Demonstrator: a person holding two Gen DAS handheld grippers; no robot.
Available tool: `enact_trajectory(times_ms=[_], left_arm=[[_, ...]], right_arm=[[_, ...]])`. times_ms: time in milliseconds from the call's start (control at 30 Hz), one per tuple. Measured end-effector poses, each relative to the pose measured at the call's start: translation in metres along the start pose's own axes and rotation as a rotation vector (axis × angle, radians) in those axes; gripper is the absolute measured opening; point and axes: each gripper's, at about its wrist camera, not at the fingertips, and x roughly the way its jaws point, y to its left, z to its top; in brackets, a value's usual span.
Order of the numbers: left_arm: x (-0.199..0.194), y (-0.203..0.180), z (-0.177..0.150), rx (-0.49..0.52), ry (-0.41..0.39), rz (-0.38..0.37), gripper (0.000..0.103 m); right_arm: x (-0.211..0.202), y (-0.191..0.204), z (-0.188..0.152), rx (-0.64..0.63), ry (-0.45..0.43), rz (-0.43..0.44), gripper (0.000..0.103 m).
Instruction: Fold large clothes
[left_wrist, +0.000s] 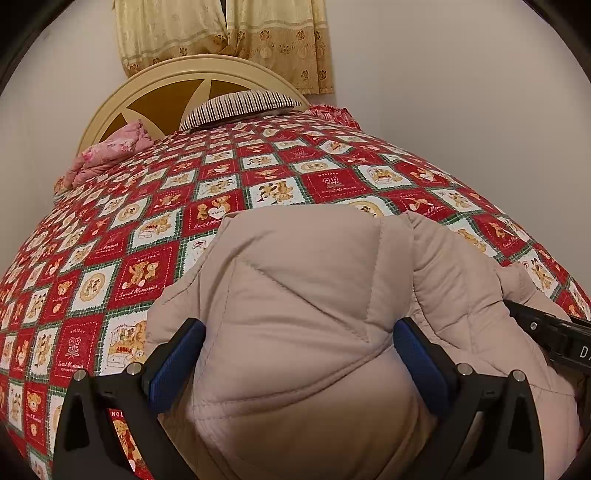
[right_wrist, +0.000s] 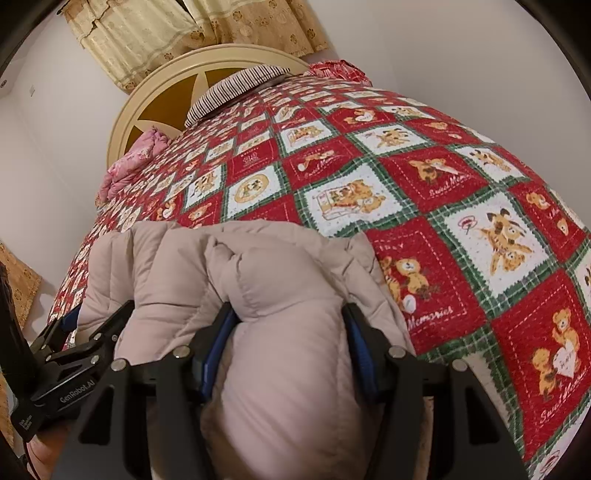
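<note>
Legible text, by surface:

Left gripper (right_wrist: 74, 332), black frame, seen in right wrist view: white print "GenRobot.AI". Small white label lower on the same frame, too small to read.

Right gripper, black body (left_wrist: 554, 336) at edge of left wrist view: white letters cut off, only "D" clear.

Bedspread (right_wrist: 443, 177): red squares carry cursive "Sweet Memories" in white stitching; some red squares in left wrist view headed "HOLIDAY". One heart reads roughly "HAPPY", uncertain.
</note>
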Motion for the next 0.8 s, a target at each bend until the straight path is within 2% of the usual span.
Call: enact_trajectory(times_ms=[800], left_arm=[[0.0036, -0.0002, -0.0033, 0.006, 0.012, -0.001, 0.102]], right_arm=[[0.0006, -0.0047, -0.0007, 0.037, 0.007, 0.050, 0.060]])
